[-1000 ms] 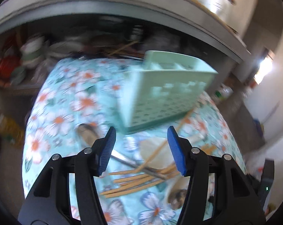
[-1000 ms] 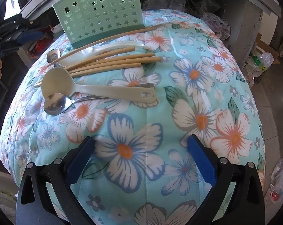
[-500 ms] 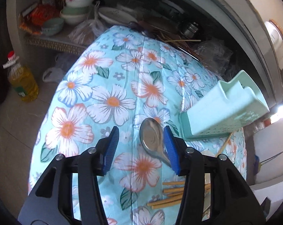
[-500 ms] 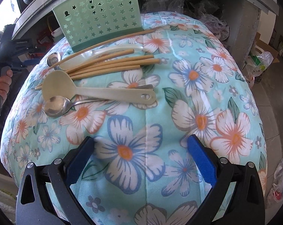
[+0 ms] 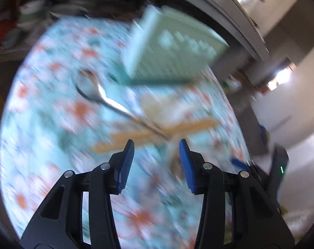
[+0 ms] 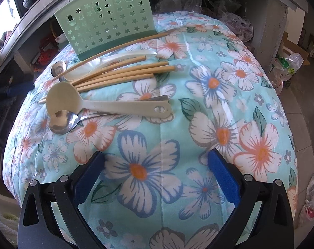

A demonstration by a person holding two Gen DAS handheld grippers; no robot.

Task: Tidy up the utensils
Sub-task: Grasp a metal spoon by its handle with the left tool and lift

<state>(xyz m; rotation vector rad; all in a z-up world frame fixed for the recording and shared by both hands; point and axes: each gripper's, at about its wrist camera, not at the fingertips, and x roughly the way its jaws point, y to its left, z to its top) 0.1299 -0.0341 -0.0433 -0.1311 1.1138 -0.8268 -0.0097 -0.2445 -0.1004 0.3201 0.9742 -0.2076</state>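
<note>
the left claw (image 5: 156,159) hangs over the flowered cloth (image 6: 219,95) on the desk, jaws closing with nothing between them; its view is blurred. a metal spoon (image 5: 98,95) lies ahead of it, near the green holder (image 5: 169,47). the right claw (image 6: 155,175) stands wide and empty above the cloth. the chopsticks (image 6: 123,73) lie in a bunch just before the holder (image 6: 107,22), with a beige spoon (image 6: 107,104) and a second metal spoon (image 6: 63,121) beside them.

One green holder (image 6: 107,18) stands on the floral cloth (image 6: 219,108). Five wooden chopsticks (image 6: 123,72) lie there, two metal spoons (image 6: 61,122), one beige plastic spoon (image 6: 107,103) and one translucent white spoon (image 6: 115,59).
</note>
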